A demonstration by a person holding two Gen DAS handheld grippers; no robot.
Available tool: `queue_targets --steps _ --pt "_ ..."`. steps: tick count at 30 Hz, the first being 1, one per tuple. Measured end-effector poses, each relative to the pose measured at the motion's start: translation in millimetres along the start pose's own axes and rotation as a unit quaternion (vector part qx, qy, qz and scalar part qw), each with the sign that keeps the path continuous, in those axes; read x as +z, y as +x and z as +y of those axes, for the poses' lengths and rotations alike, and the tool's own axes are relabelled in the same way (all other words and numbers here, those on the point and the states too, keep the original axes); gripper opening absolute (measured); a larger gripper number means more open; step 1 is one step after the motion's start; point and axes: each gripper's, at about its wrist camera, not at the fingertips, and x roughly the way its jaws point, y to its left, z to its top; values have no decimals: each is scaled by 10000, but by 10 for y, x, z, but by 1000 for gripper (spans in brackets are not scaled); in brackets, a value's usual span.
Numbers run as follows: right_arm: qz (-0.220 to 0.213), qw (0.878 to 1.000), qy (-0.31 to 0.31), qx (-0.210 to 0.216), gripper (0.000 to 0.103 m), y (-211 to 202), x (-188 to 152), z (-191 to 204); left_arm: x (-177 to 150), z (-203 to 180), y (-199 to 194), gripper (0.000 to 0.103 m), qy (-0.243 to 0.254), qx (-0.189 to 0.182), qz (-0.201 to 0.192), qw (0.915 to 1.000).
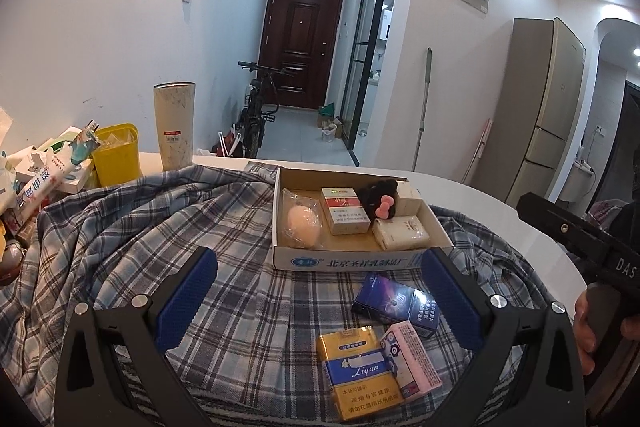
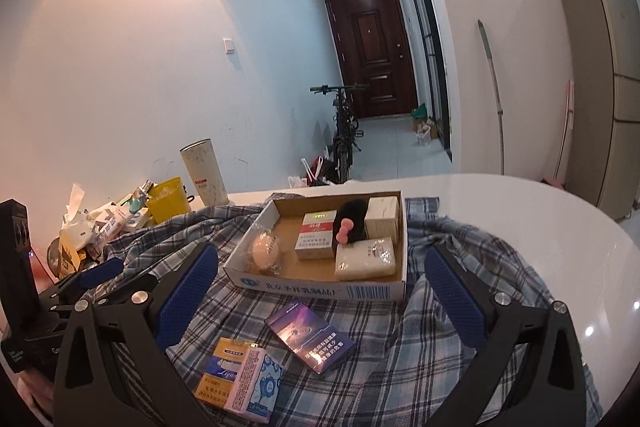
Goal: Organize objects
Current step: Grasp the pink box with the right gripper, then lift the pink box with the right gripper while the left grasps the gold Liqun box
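While five things already sit in the cardboard box (image 1: 352, 263), three packs wait on the plaid cloth (image 1: 160, 227) in front of it, so I judge the sorting a little over half done and the next pick not yet begun.

From the left wrist view, going left to right: the left gripper (image 1: 318, 301) hangs with its blue pads spread wide, grasping nothing. The yellow Liqun cigarette pack (image 1: 356, 371) lies at 6 o'clock between them, the pink tissue packet (image 1: 410, 359) touches its right side, and the purple cigarette pack (image 1: 398, 305) rests toward 4 o'clock, just short of the box.

The right gripper (image 2: 320, 295) is likewise spread and empty; the purple pack lies nearest its centre.

Next, I reckon, one tool must drop over a single pack, square its pads to the narrow sides, and avoid pinching cloth.
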Motion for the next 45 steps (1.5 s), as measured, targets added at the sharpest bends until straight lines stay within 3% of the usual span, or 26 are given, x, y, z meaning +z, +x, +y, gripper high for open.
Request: queue_targets --steps 4,7,11,16,20,31,37,39,41,45 --pt "129 9998 144 -54 103 19 -45 -26 -23 20 -30 103 36 149 -8 9999" --pt "522 9984 227 -37 103 69 -128 -23 -129 70 -48 103 113 459 33 9989" --pt "800 9966 160 -142 103 54 -244 84 -220 53 -13 103 336 227 204 9990" --pt "1103 9937 22 -190 94 61 -409 283 -207 83 -104 103 286 360 -155 9988" --pt "1475 9888 -33 -221 77 210 -551 396 -192 174 -111 103 167 704 -226 9971" --pt "2432 9695 -306 73 36 668 -967 643 -175 250 -123 103 -15 696 -209 9974" --pt "2395 9704 -297 78 33 710 -1005 559 -187 218 -95 103 58 696 -139 9975" --pt "2381 9708 -273 -27 23 710 -998 514 -192 218 -82 103 50 674 -106 9977" --pt "2348 9719 -163 39 20 689 -977 470 -198 203 -73 103 88 672 -91 9977" --pt "1870 9822 -200 -6 19 495 -838 419 -215 152 -82 103 205 680 -112 9974"
